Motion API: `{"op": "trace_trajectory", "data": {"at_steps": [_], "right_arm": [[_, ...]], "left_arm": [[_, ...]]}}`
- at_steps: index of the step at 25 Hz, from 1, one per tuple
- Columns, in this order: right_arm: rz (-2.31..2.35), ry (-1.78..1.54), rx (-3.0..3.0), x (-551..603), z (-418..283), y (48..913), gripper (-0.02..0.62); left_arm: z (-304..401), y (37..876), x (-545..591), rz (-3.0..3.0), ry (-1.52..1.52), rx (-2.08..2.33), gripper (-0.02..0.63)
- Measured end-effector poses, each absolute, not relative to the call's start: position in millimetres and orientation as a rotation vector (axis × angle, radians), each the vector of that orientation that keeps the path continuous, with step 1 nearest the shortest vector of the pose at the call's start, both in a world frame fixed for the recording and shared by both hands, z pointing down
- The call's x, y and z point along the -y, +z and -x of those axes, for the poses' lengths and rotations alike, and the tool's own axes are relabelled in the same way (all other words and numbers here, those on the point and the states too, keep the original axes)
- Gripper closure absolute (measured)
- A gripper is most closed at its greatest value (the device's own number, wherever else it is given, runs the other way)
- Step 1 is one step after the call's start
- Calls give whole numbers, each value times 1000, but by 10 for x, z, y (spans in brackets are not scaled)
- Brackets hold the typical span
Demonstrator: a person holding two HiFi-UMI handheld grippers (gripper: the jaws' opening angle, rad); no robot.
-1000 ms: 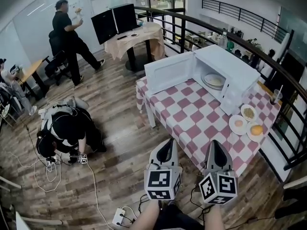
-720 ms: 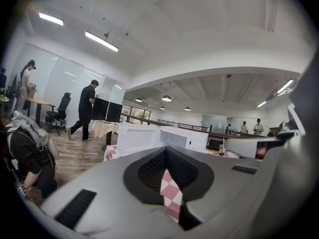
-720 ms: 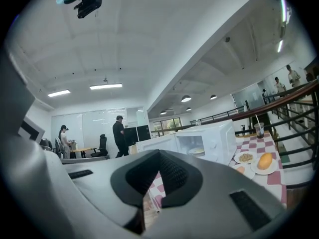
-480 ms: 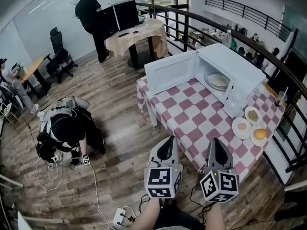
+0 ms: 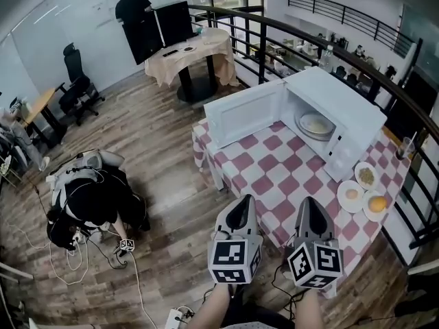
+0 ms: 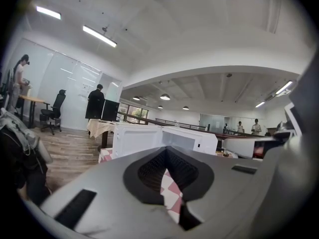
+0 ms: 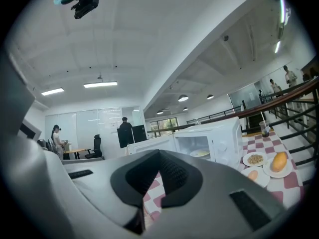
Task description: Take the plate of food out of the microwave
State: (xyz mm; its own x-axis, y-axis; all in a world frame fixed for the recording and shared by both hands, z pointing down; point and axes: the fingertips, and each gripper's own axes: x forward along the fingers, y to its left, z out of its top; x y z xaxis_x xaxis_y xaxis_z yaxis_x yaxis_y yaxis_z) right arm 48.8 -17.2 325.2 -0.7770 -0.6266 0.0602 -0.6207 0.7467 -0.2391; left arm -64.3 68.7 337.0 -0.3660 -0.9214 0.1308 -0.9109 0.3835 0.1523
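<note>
Though your view has drifted slightly this last second, your left gripper (image 5: 239, 216) and right gripper (image 5: 313, 215) hang as before, short of the table (image 5: 264, 177); the reach hasn't begun. Both are fully closed, empty, touching nothing. The plate of food (image 5: 317, 123) sits inside the open microwave (image 5: 346, 105), far right.
</note>
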Motion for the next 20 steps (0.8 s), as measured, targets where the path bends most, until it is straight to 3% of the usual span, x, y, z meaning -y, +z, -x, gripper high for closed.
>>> {"op": "trace_trajectory", "data": {"at_steps": [20], "right_arm": [[1252,-384,-2849,864,593,3228,601]], "left_arm": [[1886,3349,145,-1763,-79,2323,597]]}}
